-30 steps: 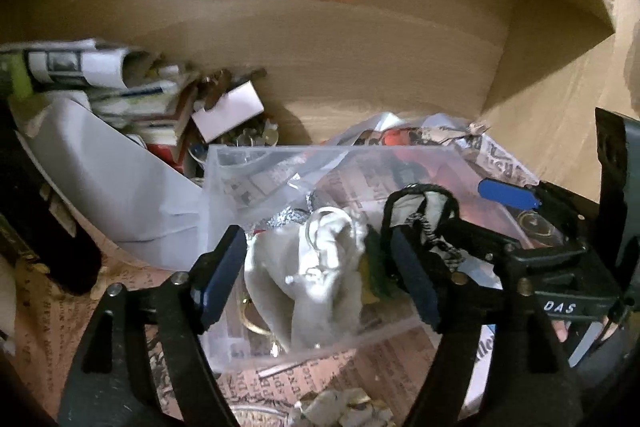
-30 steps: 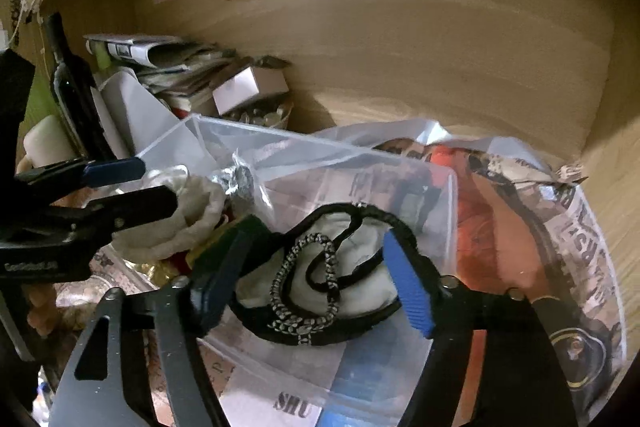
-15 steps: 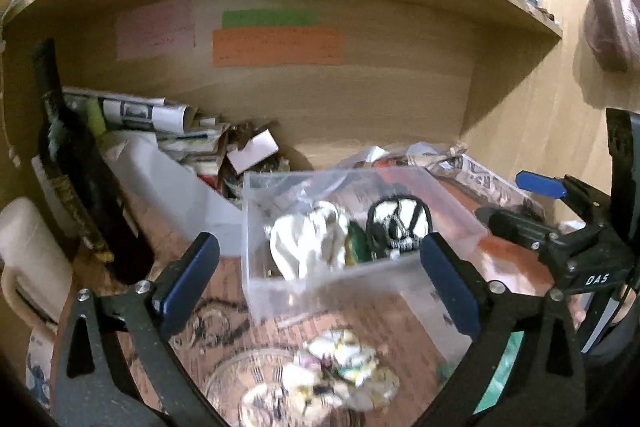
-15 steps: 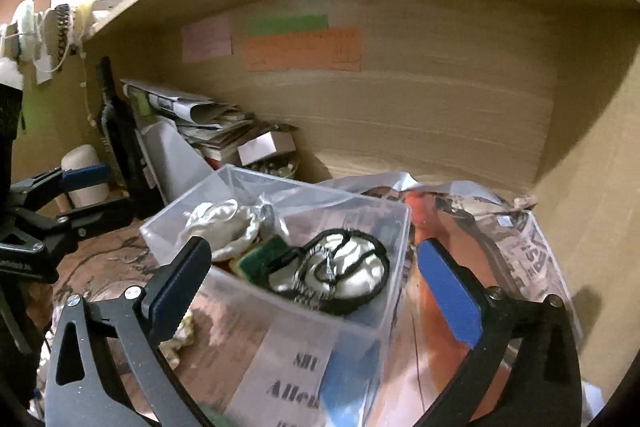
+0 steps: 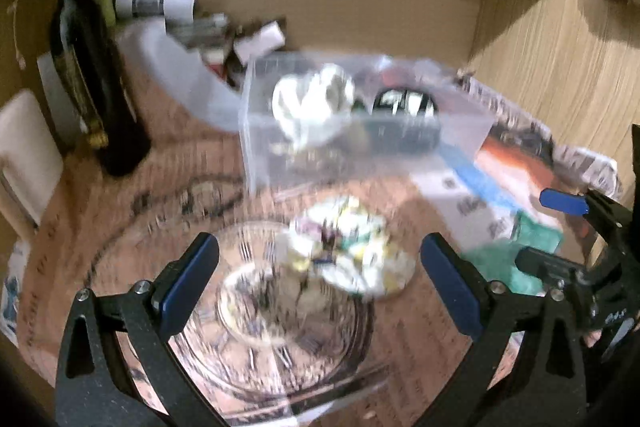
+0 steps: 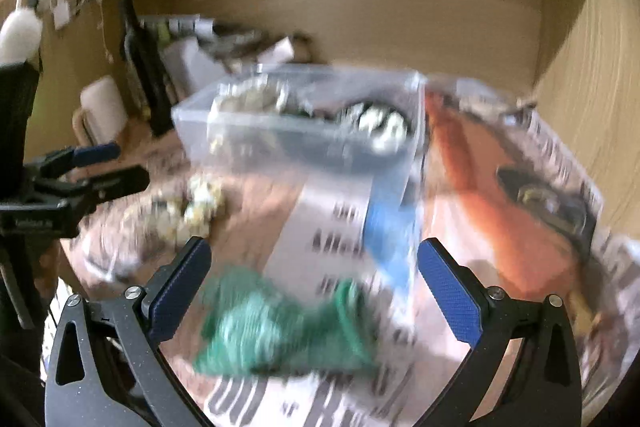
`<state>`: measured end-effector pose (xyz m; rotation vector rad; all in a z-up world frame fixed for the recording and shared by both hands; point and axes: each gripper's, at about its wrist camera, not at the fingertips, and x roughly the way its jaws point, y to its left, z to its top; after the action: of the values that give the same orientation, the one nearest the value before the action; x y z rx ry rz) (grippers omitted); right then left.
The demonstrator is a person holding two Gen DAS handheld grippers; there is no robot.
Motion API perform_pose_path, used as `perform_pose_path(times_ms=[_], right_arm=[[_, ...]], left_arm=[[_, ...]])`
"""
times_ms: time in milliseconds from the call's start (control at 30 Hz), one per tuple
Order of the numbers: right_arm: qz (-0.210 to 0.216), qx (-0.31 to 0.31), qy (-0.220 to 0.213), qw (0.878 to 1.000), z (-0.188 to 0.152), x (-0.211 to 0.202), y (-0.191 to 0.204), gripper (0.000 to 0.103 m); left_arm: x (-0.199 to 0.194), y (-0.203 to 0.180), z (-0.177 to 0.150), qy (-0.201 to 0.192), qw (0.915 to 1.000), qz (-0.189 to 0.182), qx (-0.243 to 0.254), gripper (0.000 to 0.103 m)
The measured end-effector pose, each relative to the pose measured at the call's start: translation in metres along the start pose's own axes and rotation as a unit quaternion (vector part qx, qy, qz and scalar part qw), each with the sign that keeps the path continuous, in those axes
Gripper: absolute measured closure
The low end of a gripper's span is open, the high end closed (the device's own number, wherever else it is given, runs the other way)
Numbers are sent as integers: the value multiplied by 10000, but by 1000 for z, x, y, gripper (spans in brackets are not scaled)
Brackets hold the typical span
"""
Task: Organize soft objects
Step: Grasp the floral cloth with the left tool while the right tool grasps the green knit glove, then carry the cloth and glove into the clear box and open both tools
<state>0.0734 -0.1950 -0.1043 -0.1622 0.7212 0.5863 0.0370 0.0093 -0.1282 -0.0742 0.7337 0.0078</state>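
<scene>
Step in hand: fetching the next items. Left gripper [image 5: 318,277] released, empty, above the pale crumpled cloth [image 5: 348,247] in front of the clear bin [image 5: 256,131]. Right gripper [image 6: 314,287] released over the green cloth [image 6: 280,327]. The bin holds a white cloth [image 5: 312,99] and a black-and-white item [image 5: 404,103]. Next: descend, clench.
</scene>
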Motion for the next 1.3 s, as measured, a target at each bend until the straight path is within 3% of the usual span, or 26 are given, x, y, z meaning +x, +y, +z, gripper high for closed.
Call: perform_pose_path(times_ms=[200,300,367,467,700,767,933,1033,1300], right_arm=[[115,-47,361,9993,-22,17,7,1],[93,-40,255,9996,-24,15,6,16],[168,20,247,9996,-22,16,2,36],[168,68,74,9998,-18,16,-5,55],[93,204,-126,9997,-6,15,-14,67],[88,232,-171,9995,-3,15,-18,71],[91,274,-253,9993,5,15,-24,73],[103,266,-343,9990,12,14,-26,73],[132,211,-706,9972,33,4,-23,72]], left_arm=[[14,-1,-17,323,9995,14,-53,1],[21,-1,-16,381,9992,-2,-72,1],[26,0,-13,425,9990,-53,-98,1],[39,-2,-7,560,9983,-95,-112,1],[58,-9,3,582,9983,-58,-77,1],[59,-10,5,540,9985,-80,-84,13],[60,-12,11,521,9985,-185,10,57],[58,-14,14,524,9982,-286,53,77],[31,-22,24,61,9992,-357,165,84]])
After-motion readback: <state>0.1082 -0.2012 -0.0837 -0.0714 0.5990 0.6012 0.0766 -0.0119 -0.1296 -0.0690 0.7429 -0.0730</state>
